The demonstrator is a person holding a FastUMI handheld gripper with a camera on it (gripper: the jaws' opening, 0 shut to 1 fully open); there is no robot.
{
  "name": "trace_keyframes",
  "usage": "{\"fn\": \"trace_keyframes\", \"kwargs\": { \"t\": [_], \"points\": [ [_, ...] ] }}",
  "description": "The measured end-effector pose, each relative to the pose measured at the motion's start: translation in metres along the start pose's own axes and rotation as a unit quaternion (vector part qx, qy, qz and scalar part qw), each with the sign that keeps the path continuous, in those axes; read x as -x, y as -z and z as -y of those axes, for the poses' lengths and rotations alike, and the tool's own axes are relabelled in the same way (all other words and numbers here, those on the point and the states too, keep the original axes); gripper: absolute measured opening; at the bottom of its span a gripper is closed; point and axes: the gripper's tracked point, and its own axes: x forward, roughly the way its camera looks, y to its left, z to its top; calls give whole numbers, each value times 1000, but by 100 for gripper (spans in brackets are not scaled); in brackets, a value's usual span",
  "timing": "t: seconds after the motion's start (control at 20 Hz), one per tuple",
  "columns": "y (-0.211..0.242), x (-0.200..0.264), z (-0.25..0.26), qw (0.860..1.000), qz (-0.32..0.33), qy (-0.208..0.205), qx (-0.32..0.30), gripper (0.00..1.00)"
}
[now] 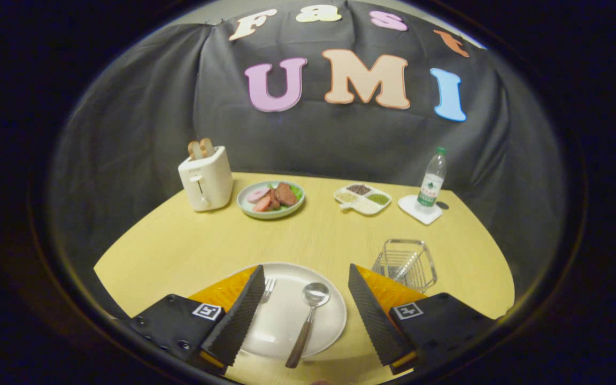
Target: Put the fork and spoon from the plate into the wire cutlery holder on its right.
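Gripper [305, 289] fingers spread wide, holding nothing, hovering over white plate [286, 326] on the table [179, 246]. Spoon [308, 318] lies on plate between the fingers; fork [268, 290] on plate, tines just beside the left finger. Wire cutlery holder [407, 263] sits right of plate, just beyond right finger.

My fingers [241, 315] are spread wide, their pads matt black ribbed rubber on glossy orange plastic. Between them a shiny metal spoon [308, 315] and fork [268, 290] lie on a smooth white plate [324, 326]. The holder [407, 264] is bright wire, the table [179, 246] pale matt wood.
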Motion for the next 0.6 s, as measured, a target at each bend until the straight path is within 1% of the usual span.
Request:
{"fn": "trace_keyframes", "kwargs": {
  "t": [0.2,0.55,0.6],
  "points": [
    [29,-14,4,999,-36,7,13,99],
    [73,-28,1,993,-110,-2,31,99],
    [80,-31,1,992,-121,-2,30,96]
  ]
}}
